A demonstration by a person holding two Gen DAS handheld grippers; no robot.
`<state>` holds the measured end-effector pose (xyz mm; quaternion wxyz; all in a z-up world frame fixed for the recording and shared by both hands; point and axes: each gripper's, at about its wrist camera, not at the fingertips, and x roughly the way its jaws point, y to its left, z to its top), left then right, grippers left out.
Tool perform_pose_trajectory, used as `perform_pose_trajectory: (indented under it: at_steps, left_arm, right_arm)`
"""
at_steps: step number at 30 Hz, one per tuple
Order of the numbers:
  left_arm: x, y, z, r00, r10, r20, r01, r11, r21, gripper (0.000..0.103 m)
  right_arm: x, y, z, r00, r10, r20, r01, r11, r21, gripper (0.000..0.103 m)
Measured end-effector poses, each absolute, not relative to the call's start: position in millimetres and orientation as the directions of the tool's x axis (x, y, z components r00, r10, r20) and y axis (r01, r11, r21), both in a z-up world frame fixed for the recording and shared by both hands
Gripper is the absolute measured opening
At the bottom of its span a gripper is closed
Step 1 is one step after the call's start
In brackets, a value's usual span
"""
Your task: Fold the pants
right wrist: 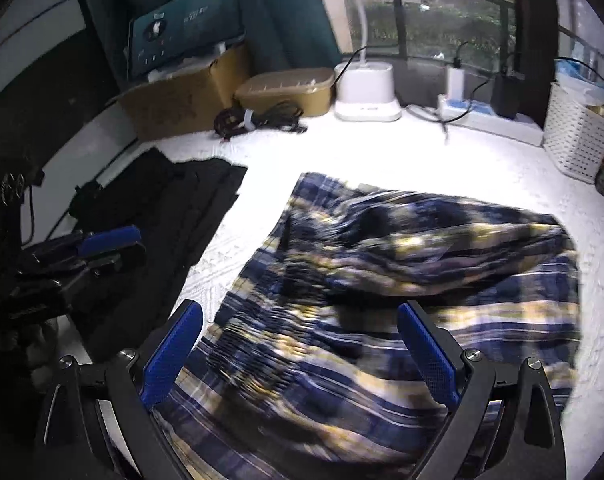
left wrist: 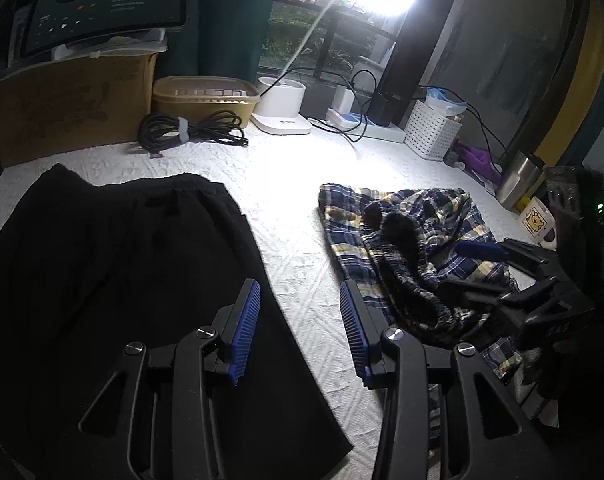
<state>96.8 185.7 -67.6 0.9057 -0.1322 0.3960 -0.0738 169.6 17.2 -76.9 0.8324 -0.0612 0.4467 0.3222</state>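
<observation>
- White textured table cover: spans the whole work surface and carries both garments and the clutter along the window side.
- Black pants: laid flat on the left part of the cover, waistband toward the window end, long axis running from there back toward the camera; the near edge slants to the lower right.
- Plaid pants: navy, yellow and white check, lying crumpled on the right part of the cover, well apart from the black pair. Gathered waistband sits at the near left; the bulk spreads toward the far right. No clear long axis; the right wrist view is blurred.
- Cardboard box: far left, with a monitor on top.
- Right gripper: jaws spread wide above the plaid cloth, pads not pressing on it; nothing held.
- Left gripper: jaws partly apart, empty, hovering over bare cover between the two garments.
- Tan lidded container: beside the box.
- White perforated basket: far right.
- Coiled black cable: in front of the container.
- Mug: right edge, bear print.
</observation>
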Motion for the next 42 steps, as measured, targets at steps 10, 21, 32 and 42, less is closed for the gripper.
perform_pose_trajectory:
  at_steps: [10, 21, 32, 42]
  left_arm:
    - [124, 126, -52, 0.682, -0.237, -0.692, 0.115, 0.969, -0.219, 0.056]
    - [178, 78, -70, 0.622, -0.161, -0.766, 0.168, 0.983, -0.071, 0.056]
    - [196, 70, -82, 0.592, -0.174, -0.787, 0.21, 0.976, -0.058, 0.056]
    - [208, 70, -77, 0.622, -0.234, -0.747, 0.233, 0.966, -0.109, 0.009]
  right_arm:
    - [188, -82, -60, 0.486, 0.477, -0.732, -0.461, 0.852, 0.248, 0.098]
    - [210, -152, -66, 0.517, 0.485, -0.705, -0.437, 0.858, 0.269, 0.076]
    - [256, -128, -76, 0.537, 0.443, -0.718, -0.5, 0.853, 0.153, 0.054]
    - [286, -101, -95, 0.456, 0.421, -0.784, -0.624, 0.78, 0.055, 0.021]
